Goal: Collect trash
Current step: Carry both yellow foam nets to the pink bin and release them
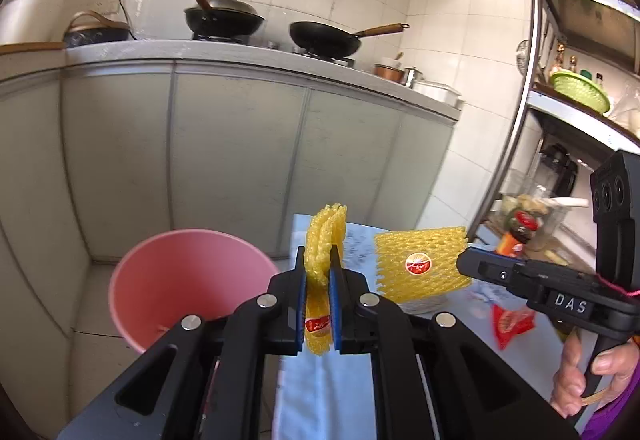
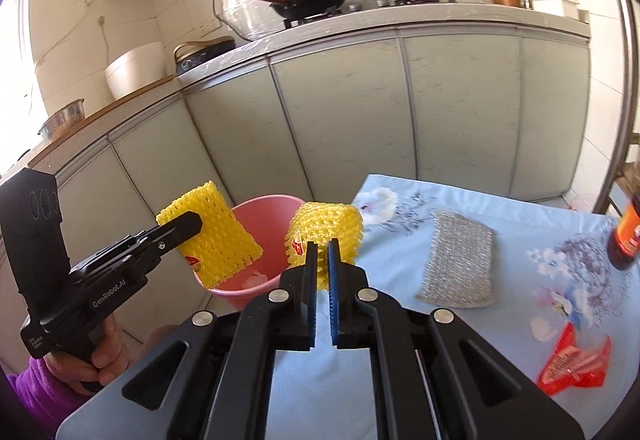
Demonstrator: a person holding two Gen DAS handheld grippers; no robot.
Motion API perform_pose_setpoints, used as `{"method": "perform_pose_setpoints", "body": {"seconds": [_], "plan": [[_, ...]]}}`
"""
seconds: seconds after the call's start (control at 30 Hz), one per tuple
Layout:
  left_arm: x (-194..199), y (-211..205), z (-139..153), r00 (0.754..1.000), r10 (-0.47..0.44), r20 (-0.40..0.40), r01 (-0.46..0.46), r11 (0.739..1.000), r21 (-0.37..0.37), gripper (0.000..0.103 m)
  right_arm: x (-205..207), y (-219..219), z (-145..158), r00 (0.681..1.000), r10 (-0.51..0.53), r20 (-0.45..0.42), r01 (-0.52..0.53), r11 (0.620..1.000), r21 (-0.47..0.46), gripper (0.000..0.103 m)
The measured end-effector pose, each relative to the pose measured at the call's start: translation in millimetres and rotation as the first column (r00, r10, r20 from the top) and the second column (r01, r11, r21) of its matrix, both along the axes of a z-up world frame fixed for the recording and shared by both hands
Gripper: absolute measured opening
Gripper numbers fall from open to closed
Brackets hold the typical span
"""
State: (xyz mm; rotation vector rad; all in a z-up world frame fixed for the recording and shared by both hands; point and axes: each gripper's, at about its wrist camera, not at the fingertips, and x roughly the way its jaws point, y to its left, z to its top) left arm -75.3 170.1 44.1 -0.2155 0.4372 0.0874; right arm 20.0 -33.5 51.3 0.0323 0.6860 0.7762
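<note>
A: Fingers of left gripper [image 1: 318, 280] clamped on one yellow foam net [image 1: 322, 248]; right gripper [image 2: 322, 260] pinching second foam net [image 2: 326, 230] by its near edge

B: Both nets aloft, beside pink bucket [image 2: 256, 240], just left of table [image 2: 520, 240]

A: Best carried fully over the rim before letting go; released one at a time, low

B: Open room above the mouth; cabinet doors [image 1: 200, 160] beyond. Red wrapper [image 2: 576, 366] and silver scouring pad [image 2: 456, 260] lying on the cloth, right
</note>
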Motion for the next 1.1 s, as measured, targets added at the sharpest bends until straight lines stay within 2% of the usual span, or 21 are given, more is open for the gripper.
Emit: {"method": "perform_pose_setpoints", "body": {"seconds": [0.27, 0.6, 0.87, 0.97, 1.1], "plan": [[3, 46, -19, 0.994, 0.102, -0.04, -0.103, 0.994, -0.021, 0.009, 11, 58, -13, 0.996, 0.086, -0.001, -0.086, 0.994, -0.062, 0.005], [15, 76, -52, 0.977, 0.167, -0.129, -0.175, 0.983, -0.054, 0.009, 24, 121, -51, 0.984, 0.167, -0.054, -0.173, 0.979, -0.109, 0.005], [20, 89, -75, 0.963, 0.195, -0.185, -0.209, 0.976, -0.061, 0.009, 31, 142, -72, 0.974, 0.2, -0.105, -0.213, 0.969, -0.125, 0.006], [20, 91, -78, 0.96, 0.196, -0.201, -0.216, 0.973, -0.083, 0.013, 35, 144, -79, 0.968, 0.2, -0.151, -0.219, 0.968, -0.125, 0.007], [19, 93, -79, 0.955, 0.215, -0.204, -0.236, 0.969, -0.081, 0.029, 39, 142, -81, 0.967, 0.195, -0.164, -0.216, 0.969, -0.122, 0.008]]}}
